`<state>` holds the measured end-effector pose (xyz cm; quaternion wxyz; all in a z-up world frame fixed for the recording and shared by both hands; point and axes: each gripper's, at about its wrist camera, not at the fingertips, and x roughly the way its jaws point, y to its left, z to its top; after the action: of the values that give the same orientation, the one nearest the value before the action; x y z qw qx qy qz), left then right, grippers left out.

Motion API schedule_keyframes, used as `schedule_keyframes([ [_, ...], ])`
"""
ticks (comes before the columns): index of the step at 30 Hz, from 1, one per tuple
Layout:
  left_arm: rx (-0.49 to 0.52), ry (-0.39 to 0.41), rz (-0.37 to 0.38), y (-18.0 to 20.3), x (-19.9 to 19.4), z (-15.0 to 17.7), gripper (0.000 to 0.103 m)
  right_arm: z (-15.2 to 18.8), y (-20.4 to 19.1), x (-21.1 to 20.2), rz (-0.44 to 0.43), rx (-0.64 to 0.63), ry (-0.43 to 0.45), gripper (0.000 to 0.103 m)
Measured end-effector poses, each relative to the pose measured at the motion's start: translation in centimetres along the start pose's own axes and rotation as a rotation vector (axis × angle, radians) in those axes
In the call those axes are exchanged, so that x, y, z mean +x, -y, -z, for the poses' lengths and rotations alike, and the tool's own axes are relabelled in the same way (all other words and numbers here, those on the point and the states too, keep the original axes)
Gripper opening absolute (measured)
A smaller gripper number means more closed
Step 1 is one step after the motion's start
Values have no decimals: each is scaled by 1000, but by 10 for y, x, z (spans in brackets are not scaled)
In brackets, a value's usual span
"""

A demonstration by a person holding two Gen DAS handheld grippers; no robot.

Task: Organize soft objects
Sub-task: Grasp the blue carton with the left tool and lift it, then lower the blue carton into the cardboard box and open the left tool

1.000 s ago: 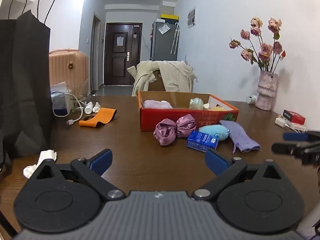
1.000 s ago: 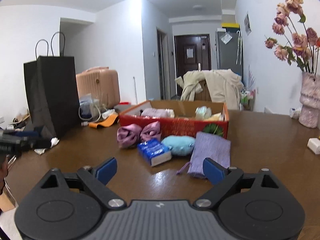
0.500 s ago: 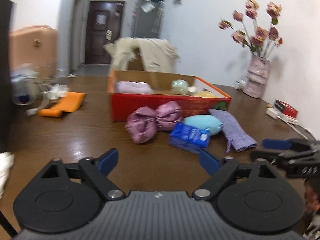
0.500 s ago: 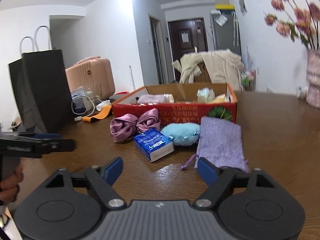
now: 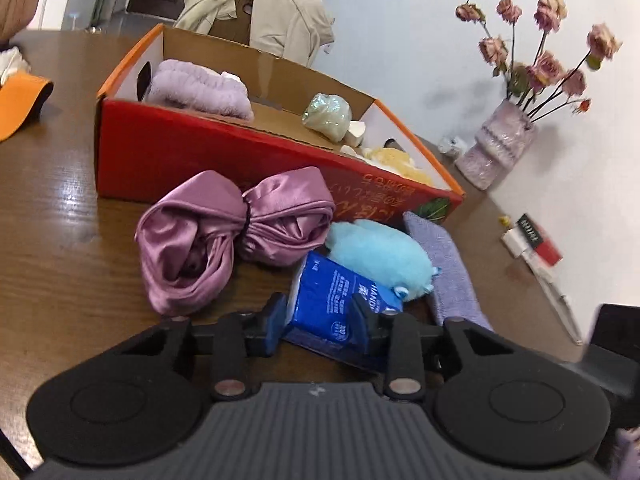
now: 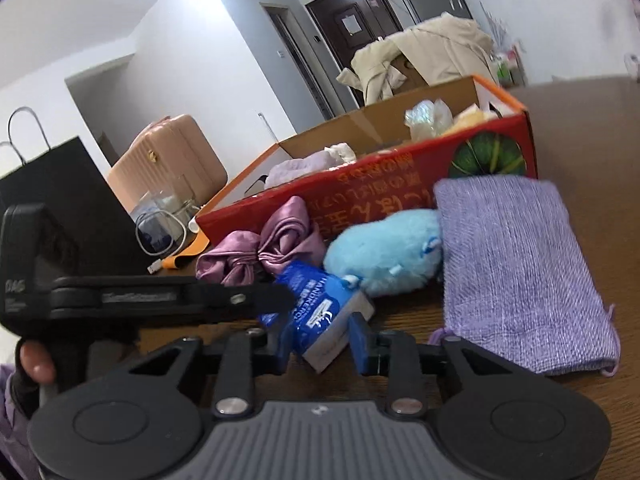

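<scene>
A blue tissue pack [image 5: 334, 300] lies on the brown table in front of a red cardboard box [image 5: 208, 156]. My left gripper [image 5: 320, 320] is closed around its near end. My right gripper [image 6: 320, 340] is closed around the same pack [image 6: 320, 308] from the other side, and the left gripper's fingers [image 6: 256, 296] reach across in the right wrist view. Beside the pack lie a pink satin bundle [image 5: 224, 232], a light blue plush toy [image 5: 380, 256] and a purple knitted pouch [image 6: 516, 264]. The box holds a lilac towel [image 5: 200, 88], a shiny green ball [image 5: 328, 112] and a yellow item [image 5: 396, 160].
A vase of dried pink flowers [image 5: 496, 144] stands at the far right of the table. An orange band [image 5: 20, 100] lies at the left. A black paper bag [image 6: 68, 208], cables and a pink suitcase [image 6: 168, 156] are at the left. A small red box [image 5: 540, 240] lies at the right.
Both grippers moved forward and down to the blue tissue pack, and their jaws narrowed from wide open to closed on it.
</scene>
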<state>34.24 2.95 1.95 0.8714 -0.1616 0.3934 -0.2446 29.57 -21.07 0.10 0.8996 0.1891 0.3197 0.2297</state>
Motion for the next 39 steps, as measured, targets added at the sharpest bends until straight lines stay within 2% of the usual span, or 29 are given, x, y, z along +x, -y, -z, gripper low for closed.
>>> schedule_keyframes([
  [4,20,-23,5,2,-3,2,35,-1,8,1,-28,41,8,30],
  [8,30,-25,12,1,-6,2,35,-2,6,2,-23,20,8,30],
  [11,15,40,-43,-4,-10,1,40,-1,8,1,-26,27,2,30],
  [14,-8,60,-17,-8,-11,2,40,-2,9,2,-26,42,-1,30],
  [15,-6,53,-6,-7,-9,2,37,-3,10,2,-28,46,-2,30],
  [16,4,41,11,-6,-7,3,24,-3,11,2,-29,49,-3,30],
  [19,33,38,-1,3,-7,5,24,-3,11,1,-22,49,-2,27],
  [22,16,49,-16,8,-15,9,22,-1,11,-3,-25,45,2,24],
  [25,12,103,-16,19,-40,24,22,6,2,-16,-31,53,6,24],
  [28,21,146,-17,27,-61,31,22,14,-14,-38,-43,32,51,24],
  [33,12,224,18,39,-75,-1,22,-18,-31,-56,-63,-29,119,24],
  [36,-21,239,-24,49,-64,-42,22,-57,-32,-52,-66,-55,141,24],
  [39,11,237,-62,55,-39,-91,22,-104,-25,-28,-26,-85,145,24],
])
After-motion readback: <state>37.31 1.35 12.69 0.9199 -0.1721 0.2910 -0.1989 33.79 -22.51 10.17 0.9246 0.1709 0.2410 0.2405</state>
